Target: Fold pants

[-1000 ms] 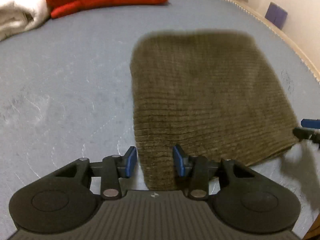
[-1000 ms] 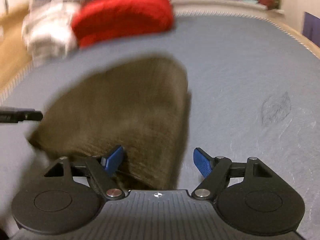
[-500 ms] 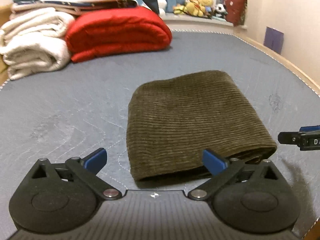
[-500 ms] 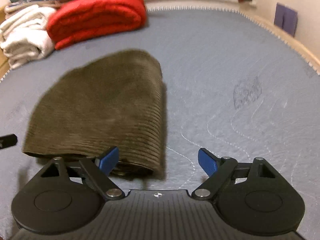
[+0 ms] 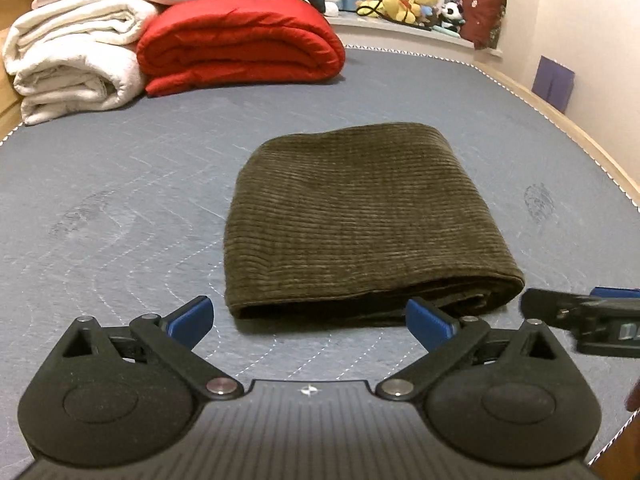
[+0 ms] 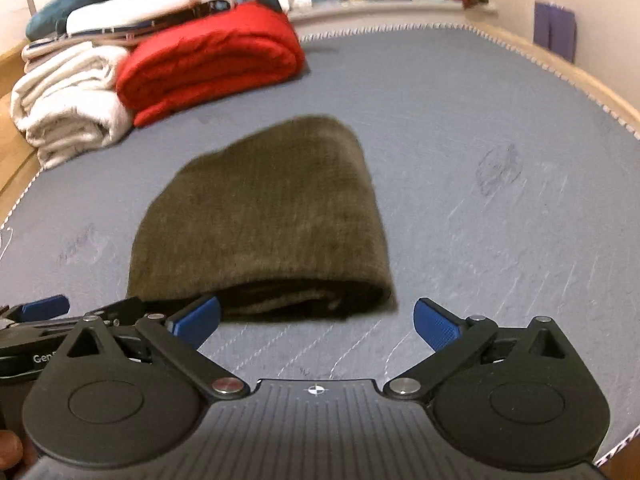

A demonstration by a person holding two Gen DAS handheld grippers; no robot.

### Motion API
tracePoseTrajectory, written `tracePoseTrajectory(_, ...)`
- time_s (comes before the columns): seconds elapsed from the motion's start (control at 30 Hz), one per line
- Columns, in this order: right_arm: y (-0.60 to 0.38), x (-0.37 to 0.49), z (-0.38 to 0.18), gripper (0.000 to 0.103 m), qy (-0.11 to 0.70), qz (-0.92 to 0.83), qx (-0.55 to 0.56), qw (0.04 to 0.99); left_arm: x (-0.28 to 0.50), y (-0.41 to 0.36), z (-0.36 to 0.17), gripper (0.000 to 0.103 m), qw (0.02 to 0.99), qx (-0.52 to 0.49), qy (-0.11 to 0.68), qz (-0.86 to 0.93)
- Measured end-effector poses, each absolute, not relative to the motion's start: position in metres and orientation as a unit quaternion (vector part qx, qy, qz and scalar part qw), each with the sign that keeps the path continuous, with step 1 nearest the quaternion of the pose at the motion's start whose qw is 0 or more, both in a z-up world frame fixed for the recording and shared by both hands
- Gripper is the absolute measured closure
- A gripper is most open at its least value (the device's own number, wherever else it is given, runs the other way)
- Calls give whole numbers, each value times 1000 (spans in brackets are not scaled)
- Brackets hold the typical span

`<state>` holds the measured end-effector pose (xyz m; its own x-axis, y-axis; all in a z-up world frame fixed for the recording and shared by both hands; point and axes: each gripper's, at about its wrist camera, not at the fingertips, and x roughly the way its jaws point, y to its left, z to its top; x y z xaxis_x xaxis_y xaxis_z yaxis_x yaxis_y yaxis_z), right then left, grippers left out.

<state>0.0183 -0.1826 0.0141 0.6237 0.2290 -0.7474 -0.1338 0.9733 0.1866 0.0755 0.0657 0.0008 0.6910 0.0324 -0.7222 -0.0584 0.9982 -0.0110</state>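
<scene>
Pants (image 5: pixel 360 220) lie folded at 12 o'clock; left gripper (image 5: pixel 310 320) and right gripper (image 6: pixel 316 322), jaws just opened wide with nothing between, clear of them, fold apparently finished.

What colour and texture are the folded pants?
Dark olive-brown, ribbed like corduroy; the pants show sharpest in the left wrist view.

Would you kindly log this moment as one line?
pants: folded, on mattress | left tongs: open, empty | right tongs: open, empty
</scene>
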Motion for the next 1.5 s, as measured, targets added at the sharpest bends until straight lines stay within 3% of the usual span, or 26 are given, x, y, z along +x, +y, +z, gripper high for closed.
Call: tracePoseTrajectory(1.5, -167, 36, 2, 1, 434, 118, -6, 893, 85, 69, -10, 1, 911, -27, 410, 30)
